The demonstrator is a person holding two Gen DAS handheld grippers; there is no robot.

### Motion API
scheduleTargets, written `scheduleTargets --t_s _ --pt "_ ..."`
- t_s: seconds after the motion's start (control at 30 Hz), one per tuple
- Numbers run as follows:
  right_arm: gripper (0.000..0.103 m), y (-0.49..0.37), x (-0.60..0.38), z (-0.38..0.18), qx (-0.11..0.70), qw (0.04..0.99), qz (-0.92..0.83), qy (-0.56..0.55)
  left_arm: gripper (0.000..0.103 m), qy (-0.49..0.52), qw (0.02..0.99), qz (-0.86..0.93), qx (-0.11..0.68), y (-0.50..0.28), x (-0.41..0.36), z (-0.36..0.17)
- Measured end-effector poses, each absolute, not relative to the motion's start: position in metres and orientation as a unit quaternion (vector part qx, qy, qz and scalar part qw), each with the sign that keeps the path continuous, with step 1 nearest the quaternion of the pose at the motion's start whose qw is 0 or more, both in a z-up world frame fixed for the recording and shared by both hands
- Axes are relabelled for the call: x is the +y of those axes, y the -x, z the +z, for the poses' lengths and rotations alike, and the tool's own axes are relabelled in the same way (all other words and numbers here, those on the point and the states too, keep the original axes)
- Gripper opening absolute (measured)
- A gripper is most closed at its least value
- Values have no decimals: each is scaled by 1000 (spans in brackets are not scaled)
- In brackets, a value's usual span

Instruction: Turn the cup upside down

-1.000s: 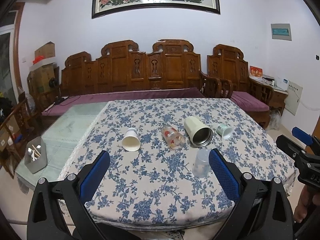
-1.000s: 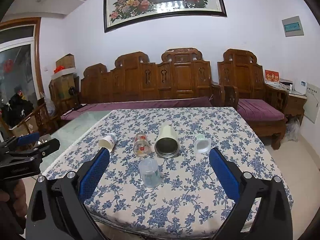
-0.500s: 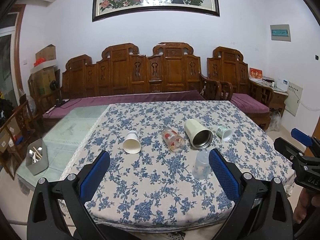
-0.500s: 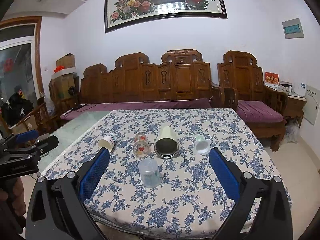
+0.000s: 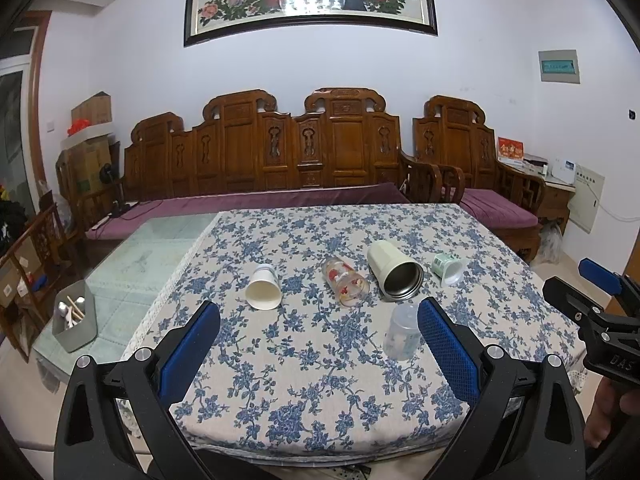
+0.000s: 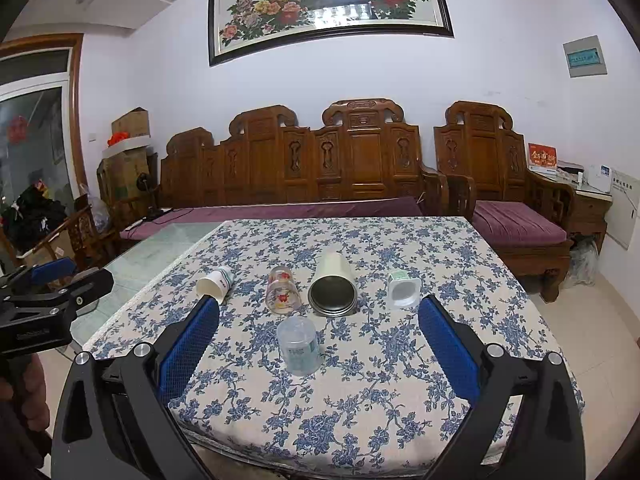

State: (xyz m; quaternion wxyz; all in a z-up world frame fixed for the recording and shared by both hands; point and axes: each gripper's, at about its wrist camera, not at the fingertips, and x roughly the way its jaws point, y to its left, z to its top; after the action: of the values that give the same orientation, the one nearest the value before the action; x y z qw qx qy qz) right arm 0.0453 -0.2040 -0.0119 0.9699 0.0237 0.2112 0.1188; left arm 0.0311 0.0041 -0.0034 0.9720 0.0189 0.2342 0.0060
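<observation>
A clear plastic cup (image 6: 299, 345) stands mouth-down on the flowered tablecloth, nearest me; it also shows in the left wrist view (image 5: 402, 337). Behind it several cups lie on their sides in a row: a white paper cup (image 5: 263, 287) (image 6: 215, 283), a flowered glass (image 5: 345, 282) (image 6: 283, 289), a cream steel tumbler (image 5: 394, 269) (image 6: 333, 283) and a small green-white cup (image 5: 447, 268) (image 6: 401, 289). My left gripper (image 5: 319, 342) and right gripper (image 6: 319, 342) are both open and empty, held near the table's front edge, apart from all cups.
The table (image 5: 304, 396) with the blue-flowered cloth has a bare glass strip at its left (image 5: 132, 264). A grey holder with utensils (image 5: 74, 322) stands there. A carved wooden sofa (image 5: 280, 168) lines the back wall.
Both views have tilted slightly upward and drawn back a little; the cups sit a bit lower in frame. No cup has moved and both grippers stay open.
</observation>
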Motion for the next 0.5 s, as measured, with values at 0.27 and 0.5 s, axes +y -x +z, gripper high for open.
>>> scheduleTargets --t_s 0.27,0.5 --pt "100 -45 -204 -12 211 970 119 -24 95 -19 972 6 233 -31 4 -3" --pt "100 -45 -204 -12 210 970 118 -24 95 -18 973 5 229 -29 4 1"
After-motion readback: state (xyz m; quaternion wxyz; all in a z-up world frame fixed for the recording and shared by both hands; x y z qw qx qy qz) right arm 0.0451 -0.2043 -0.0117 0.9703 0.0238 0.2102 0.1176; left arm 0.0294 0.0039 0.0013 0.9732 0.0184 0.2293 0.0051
